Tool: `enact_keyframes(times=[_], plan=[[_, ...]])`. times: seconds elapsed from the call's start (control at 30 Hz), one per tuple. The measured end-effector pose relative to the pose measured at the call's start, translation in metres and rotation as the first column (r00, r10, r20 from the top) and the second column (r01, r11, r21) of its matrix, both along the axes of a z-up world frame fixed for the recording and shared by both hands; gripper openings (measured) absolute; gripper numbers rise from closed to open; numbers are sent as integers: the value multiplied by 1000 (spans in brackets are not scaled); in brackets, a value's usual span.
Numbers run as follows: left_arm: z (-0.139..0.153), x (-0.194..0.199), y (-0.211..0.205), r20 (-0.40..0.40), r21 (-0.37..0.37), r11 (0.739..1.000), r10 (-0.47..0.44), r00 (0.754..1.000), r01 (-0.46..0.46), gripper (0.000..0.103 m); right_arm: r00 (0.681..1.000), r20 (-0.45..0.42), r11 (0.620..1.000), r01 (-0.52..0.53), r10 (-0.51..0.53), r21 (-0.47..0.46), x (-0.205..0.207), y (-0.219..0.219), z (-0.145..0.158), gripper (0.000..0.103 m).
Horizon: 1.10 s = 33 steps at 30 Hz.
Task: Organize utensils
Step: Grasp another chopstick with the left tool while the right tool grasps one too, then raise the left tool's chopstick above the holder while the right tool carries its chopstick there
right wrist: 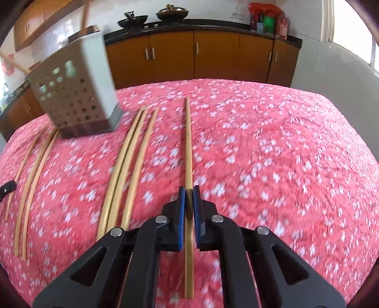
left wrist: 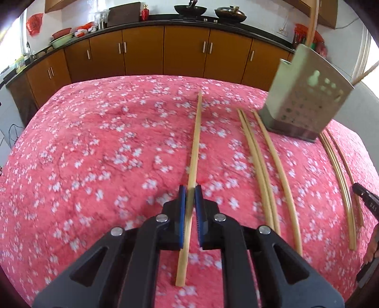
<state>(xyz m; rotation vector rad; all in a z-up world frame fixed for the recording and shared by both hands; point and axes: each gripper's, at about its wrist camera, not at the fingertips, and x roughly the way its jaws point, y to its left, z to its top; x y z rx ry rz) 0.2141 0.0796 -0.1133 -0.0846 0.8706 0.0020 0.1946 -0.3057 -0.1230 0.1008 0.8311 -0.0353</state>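
Observation:
My left gripper (left wrist: 190, 189) is shut on a bamboo chopstick (left wrist: 195, 142) that runs forward between its blue pads, over the pink floral tablecloth (left wrist: 94, 154). My right gripper (right wrist: 188, 190) is shut on another chopstick (right wrist: 188, 147) in the same way. A perforated grey utensil holder (left wrist: 305, 94) stands at the right in the left wrist view and at the left in the right wrist view (right wrist: 75, 90); chopsticks stick out of its top. Several loose chopsticks (left wrist: 258, 165) lie on the cloth beside the holder, and they show in the right wrist view (right wrist: 128, 161) too.
More chopsticks (left wrist: 338, 170) lie past the holder, near my right gripper's tip (left wrist: 366, 199). Behind the table runs a kitchen counter with brown cabinets (left wrist: 184, 49), woks (left wrist: 189, 9) and bowls (left wrist: 61, 38). A white wall (right wrist: 331, 66) lies right.

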Motion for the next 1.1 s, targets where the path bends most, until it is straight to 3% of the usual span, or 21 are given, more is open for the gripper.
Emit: enact_keyframes(times=[0.2,1.1], plan=[[2,3,0,16,-1,1000,8,1000,-8,12,1000,0,999,22,-22,44,6,-8,-2,8],[4,1,5,18,-30,999,17,1000,-16,12,1000,-2,999,23,-23,39,8,-8,-2,8]])
